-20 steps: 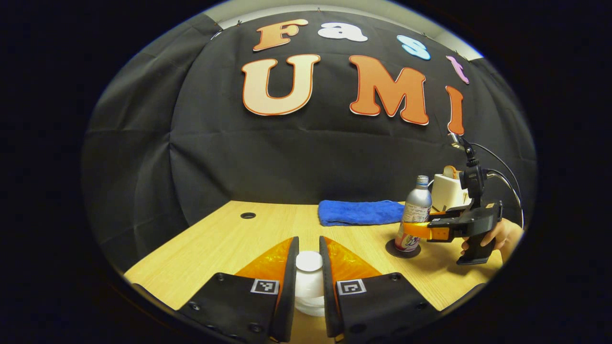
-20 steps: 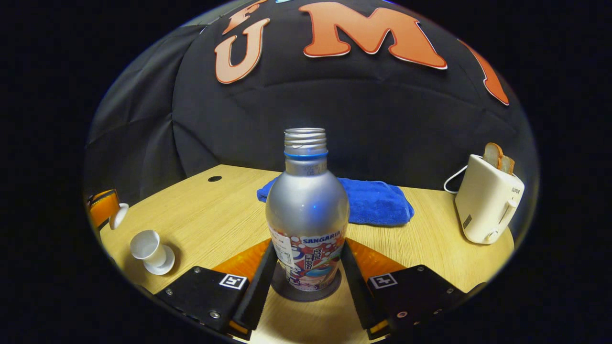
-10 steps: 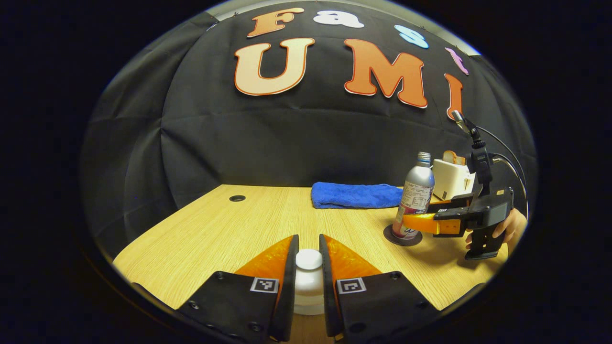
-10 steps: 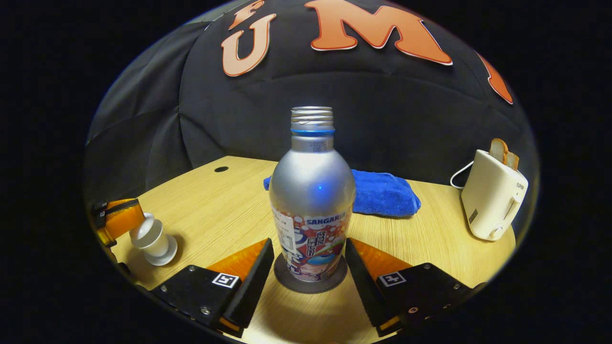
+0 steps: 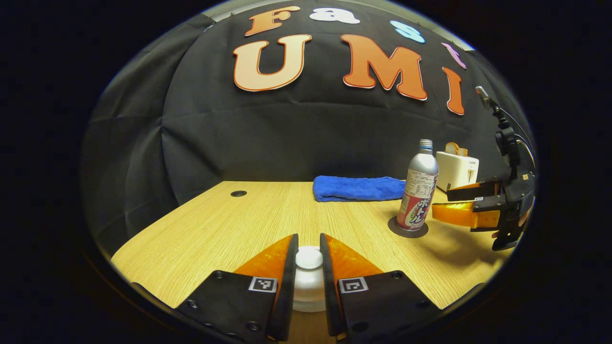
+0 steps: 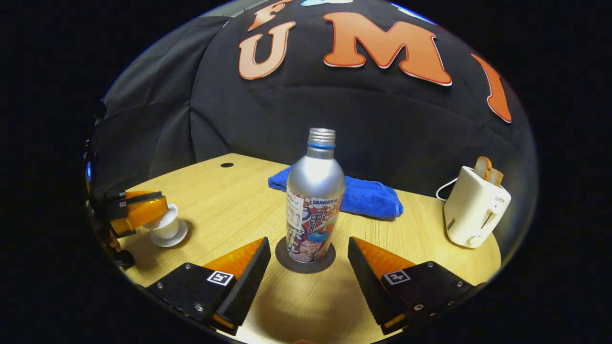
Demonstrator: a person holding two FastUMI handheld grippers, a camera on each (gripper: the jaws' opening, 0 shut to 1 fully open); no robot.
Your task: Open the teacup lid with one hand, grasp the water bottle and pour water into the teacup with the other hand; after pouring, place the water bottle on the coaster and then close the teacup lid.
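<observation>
**Bottle released on coaster, lid going back on cup**

Right gripper [image 6: 304,282] has backed off from the silver aluminium water bottle with the printed label [image 6: 314,196]. A second ago its fingers sat tight on both sides of the label; half a second ago they had parted; now they are spread wide, holding nothing, with clear table between each finger and the bottle. The bottle stands upright on the round dark coaster [image 6: 306,263], centred, cap off, threads bare. In the left gripper view the same gripper hangs just beside the bottle [image 5: 420,191], apart from it, drawn farther off than before.

So the pour and the set-down read as done; only the lid step is left.

Left gripper [image 5: 308,282] is nearly closed, both fingers pressing the small white ceramic teacup lid [image 5: 309,258] by its round knob. The white body below the knob merges with the small white ceramic teacup [image 6: 166,227], which sits on its white saucer [image 6: 177,237] at the near left of the light wooden table [image 5: 248,224]. A second ago the cup stood open with the lid held off to one side; now the lid is down over it. Cannot tell whether it is fully seated.

Likely next: let go of the knob, lift clear without dragging the lid. Risk: a crooked lid, or the light cup sliding on the saucer.

Blue folded towel [image 6: 368,198] and white toaster with bread slices [image 6: 473,210] at the back, untouched.
</observation>
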